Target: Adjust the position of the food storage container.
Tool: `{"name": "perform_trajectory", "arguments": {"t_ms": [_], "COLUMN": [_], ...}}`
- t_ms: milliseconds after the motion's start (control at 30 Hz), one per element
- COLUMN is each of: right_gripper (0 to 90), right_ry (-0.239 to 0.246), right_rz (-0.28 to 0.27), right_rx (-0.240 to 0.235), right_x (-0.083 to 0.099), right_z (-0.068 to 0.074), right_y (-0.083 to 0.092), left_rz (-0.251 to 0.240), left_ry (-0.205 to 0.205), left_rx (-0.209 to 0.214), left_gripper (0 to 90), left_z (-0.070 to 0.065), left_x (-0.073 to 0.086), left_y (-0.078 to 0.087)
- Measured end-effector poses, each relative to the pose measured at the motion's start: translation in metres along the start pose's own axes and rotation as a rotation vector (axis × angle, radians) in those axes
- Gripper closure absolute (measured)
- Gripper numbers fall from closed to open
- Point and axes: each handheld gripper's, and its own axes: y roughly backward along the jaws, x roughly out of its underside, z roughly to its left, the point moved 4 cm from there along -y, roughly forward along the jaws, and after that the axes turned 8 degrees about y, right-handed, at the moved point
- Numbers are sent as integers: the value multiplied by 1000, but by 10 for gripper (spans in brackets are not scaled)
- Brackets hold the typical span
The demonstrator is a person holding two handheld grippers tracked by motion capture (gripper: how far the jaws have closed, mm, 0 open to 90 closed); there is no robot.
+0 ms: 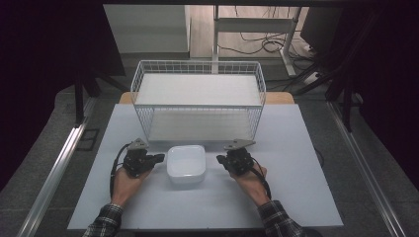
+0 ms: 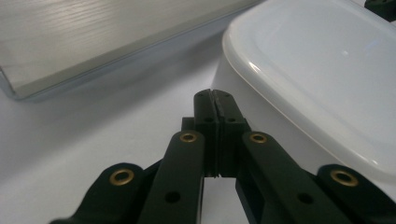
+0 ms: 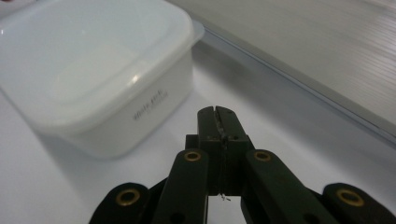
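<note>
I look down on a pale table [image 1: 296,197] in a dim room, with a white wire basket [image 1: 197,98] standing at its far side. A white lidded container [image 1: 186,164] sits just in front of the basket, between my two tools. My left gripper [image 1: 157,158] rests on the table just beside the container's left wall; in the left gripper view its jaws are pressed together on nothing, tips close to the container [image 2: 317,79]. My right gripper [image 1: 221,159] lies just beside the container's right side; in the right gripper view its jaws are likewise clenched and empty, with the container [image 3: 98,79] ahead to one side.
</note>
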Motion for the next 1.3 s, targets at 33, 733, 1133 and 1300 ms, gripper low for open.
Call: {"name": "perform_trajectory", "arguments": {"t_ms": [33,733,1133,1300], "right_gripper": [895,893,887,884], "right_ry": [0,-34,9,-18], "right_rz": [1,38,82,83], "right_rx": [-3,-30,-19,-68], "right_x": [-2,0,16,32], "right_z": [1,4,16,30], "right_y": [-4,-13,9,30], "left_rz": [1,59,106,119], "left_ry": [0,-14,-3,12], "left_rx": [-3,98,99,108], "left_gripper": [897,899,897,898], "left_z": [1,-37,-60,-66], "left_x": [-1,5,23,34], "left_y": [-2,-28,-9,5]}}
